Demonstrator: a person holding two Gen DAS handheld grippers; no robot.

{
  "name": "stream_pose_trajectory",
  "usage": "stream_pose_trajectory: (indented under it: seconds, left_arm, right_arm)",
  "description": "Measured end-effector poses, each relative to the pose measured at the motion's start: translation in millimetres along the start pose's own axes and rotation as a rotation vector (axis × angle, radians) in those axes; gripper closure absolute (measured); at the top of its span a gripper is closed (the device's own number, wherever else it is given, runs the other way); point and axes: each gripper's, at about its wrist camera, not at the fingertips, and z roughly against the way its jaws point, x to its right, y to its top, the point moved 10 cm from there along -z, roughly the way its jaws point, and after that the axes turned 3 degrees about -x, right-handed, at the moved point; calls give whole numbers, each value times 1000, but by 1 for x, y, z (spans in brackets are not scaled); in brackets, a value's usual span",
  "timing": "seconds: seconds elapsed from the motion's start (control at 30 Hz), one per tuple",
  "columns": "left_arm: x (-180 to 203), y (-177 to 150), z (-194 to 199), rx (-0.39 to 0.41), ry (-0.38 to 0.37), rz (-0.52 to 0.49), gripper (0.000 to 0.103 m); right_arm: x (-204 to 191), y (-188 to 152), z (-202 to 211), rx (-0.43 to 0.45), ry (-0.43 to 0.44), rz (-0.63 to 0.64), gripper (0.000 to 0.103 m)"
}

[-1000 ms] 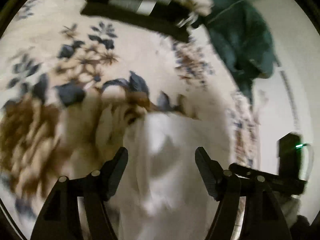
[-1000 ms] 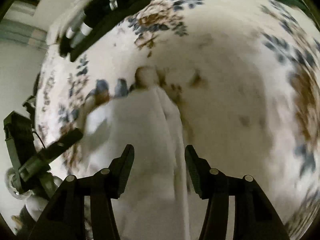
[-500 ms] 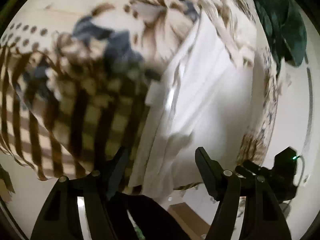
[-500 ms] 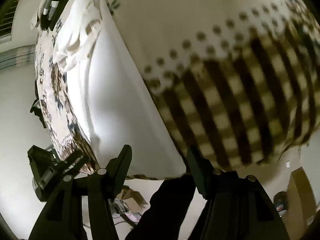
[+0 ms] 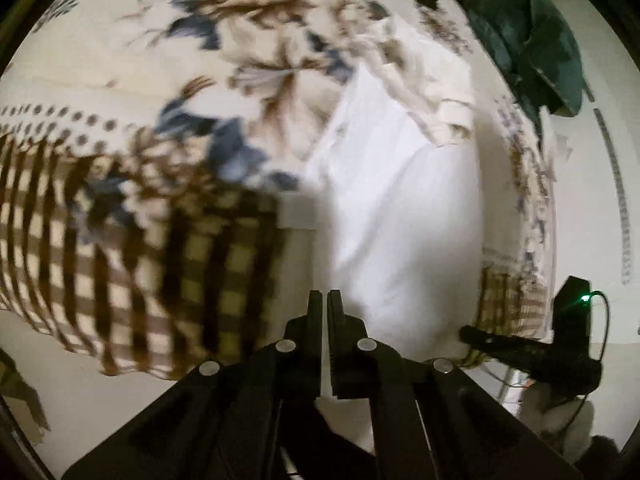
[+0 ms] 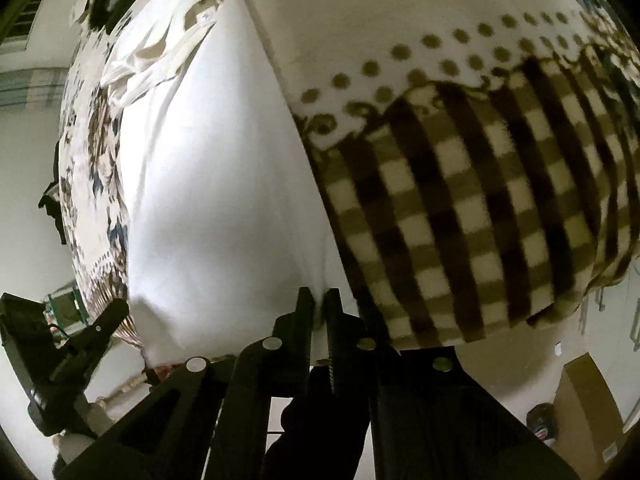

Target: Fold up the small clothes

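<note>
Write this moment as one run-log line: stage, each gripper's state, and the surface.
stage: hem grasp | left gripper: shut on white garment | right gripper: shut on white garment | surface: patterned blanket

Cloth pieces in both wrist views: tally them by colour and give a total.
White: 1, the white garment lying on the blanket, both grippers at its near edge.
Cream: 1, a crumpled cream garment at its far end.
Dark green: 1, a green garment beyond that.
Patterned brown, blue and cream: 1, the blanket underneath.
Total: 4
</note>
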Motion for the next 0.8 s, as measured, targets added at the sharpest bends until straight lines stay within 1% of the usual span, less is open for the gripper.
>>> stream_pose_trajectory:
  seconds: [0.03,0.07,0.1,0.17,0.2,0.23,0.27,0.3,0.33,0.37,0.4,0.43,0.47,0.5,0.53,0.57,0.6,0.7,0.73,0.8]
  left_arm:
    - [-7,-1,-4,-6,11,18,102]
    - [-14,-2,-8,-22,4,42,102]
    - [-19,-3,-14,-51,-35,79,101]
    - [-22,-3,-18,-79,-105,144,99]
    - [-23,-5,-18,-95,-161,177,91]
    - [-18,-6,-21,-106,-203,193,76]
    - [-15,-8,-23,-114,-224,199,65]
    - [-11,-11,-27,-126,-243,202,49]
    - [-7,-14,-33,-139,-253,202,49]
    - [-3,-19,-41,-165,-254,198,49]
    - [3,-22,-47,-174,-244,189,49]
    - [4,-23,-51,-166,-218,173,65]
    - [4,-24,-52,-143,-181,154,88]
    - [9,-25,-51,-138,-169,146,102]
    - [10,-24,-47,-121,-160,141,102]
    - [11,-23,-41,-92,-144,129,102]
    - [10,-24,-29,-67,-136,119,102]
    - [7,-22,-12,-35,-135,119,102]
    - [4,-20,-7,-37,-140,116,102]
    - [-2,-17,-8,-35,-121,106,102]
  right_arm:
    - [0,0,-4,-12,-1,1,96]
    - [-2,0,-9,-31,5,-3,96]
    - [-2,0,-12,-50,12,-9,96]
    - [0,3,-12,-64,34,-21,95]
    - [1,4,-12,-70,38,-21,93]
    - [3,4,-11,-77,39,-21,90]
    - [6,5,-10,-77,37,-25,83]
    - [9,5,-9,-77,35,-32,79]
    - [11,4,-10,-83,34,-38,79]
    - [13,4,-11,-90,32,-41,79]
    - [14,4,-12,-95,29,-44,79]
    - [14,3,-13,-97,27,-44,79]
    - [14,3,-13,-97,23,-40,79]
    - [14,3,-12,-92,21,-35,79]
    - [13,3,-10,-79,16,-29,79]
    - [12,3,-8,-65,11,-26,85]
    - [9,2,-7,-59,14,-21,97]
    - [-4,-2,-2,-45,25,4,100]
    - [-8,-3,0,-47,32,13,100]
    - [-14,-6,-1,-52,28,30,100]
